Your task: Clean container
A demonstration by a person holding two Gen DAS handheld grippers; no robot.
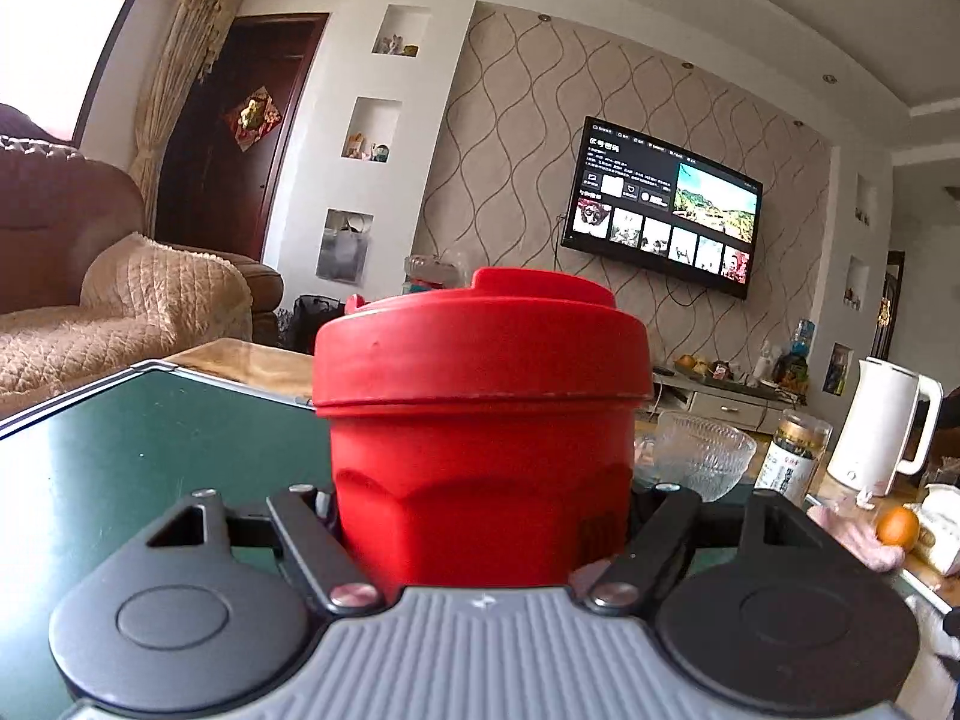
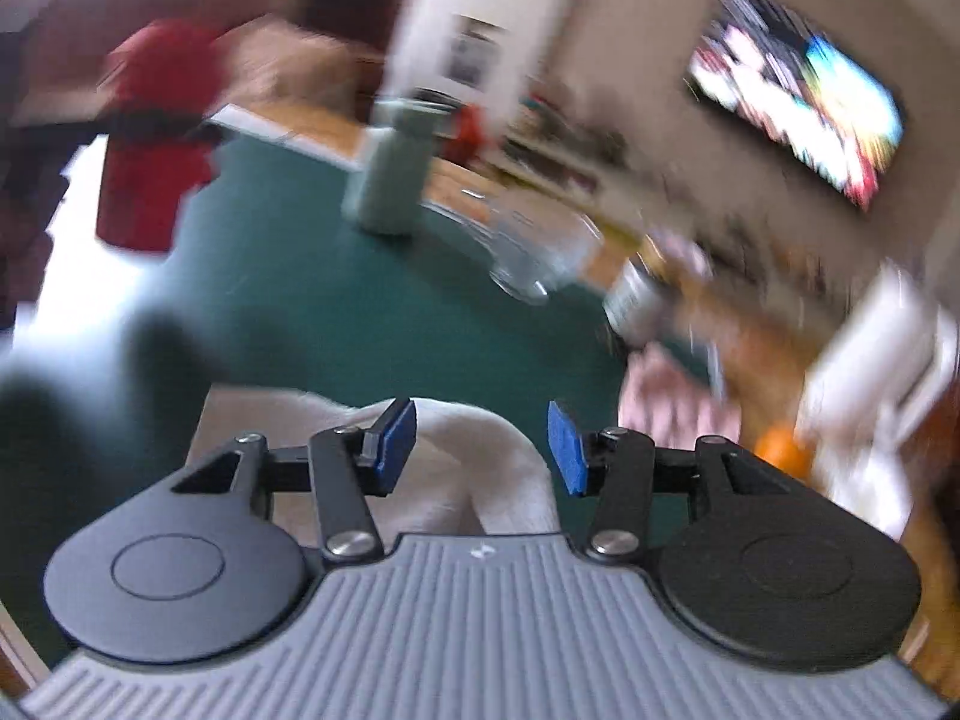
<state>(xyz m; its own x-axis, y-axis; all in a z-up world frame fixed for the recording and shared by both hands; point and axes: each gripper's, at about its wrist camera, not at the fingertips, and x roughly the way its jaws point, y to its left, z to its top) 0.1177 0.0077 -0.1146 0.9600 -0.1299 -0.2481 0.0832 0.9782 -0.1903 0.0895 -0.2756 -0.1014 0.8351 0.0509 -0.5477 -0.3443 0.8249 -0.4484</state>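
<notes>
the left gripper [image 1: 483,516] is clamped on the lower body of a red container [image 1: 480,420], which stands upright between its two fingers with a red lid [image 1: 480,348] seated on top; the fingertips themselves are hidden behind the container wall. in the left wrist view the container fills the centre of the frame, above a dark green table mat [image 1: 150,450]. to the right of the container, on the same surface, stand a clear glass bowl [image 1: 702,456], a labelled jar [image 1: 792,456] just beside the bowl, and a white kettle [image 1: 882,426] further right. an orange [image 1: 897,528] and a pink cloth [image 1: 852,534] lie near the right edge. a television [image 1: 660,207] hangs on the patterned wall behind, and a sofa [image 1: 90,276] with a quilted cover sits at the left. the right gripper [image 2: 483,447] is released: its blue pads [image 2: 397,447] stand apart with a clear gap, and nothing is gripped between them. a white cloth [image 2: 480,462] lies directly below and behind the gap, not pressed by either pad. the right wrist view is heavily blurred. in it the red container [image 2: 156,168] appears at the upper left, over the left end of the green mat [image 2: 360,312], well apart from the right gripper. a pale green cup [image 2: 390,180] stands further back on the mat, with the glass bowl [image 2: 534,252] to its right; whether the bowl is upright cannot be told in the blur.
</notes>
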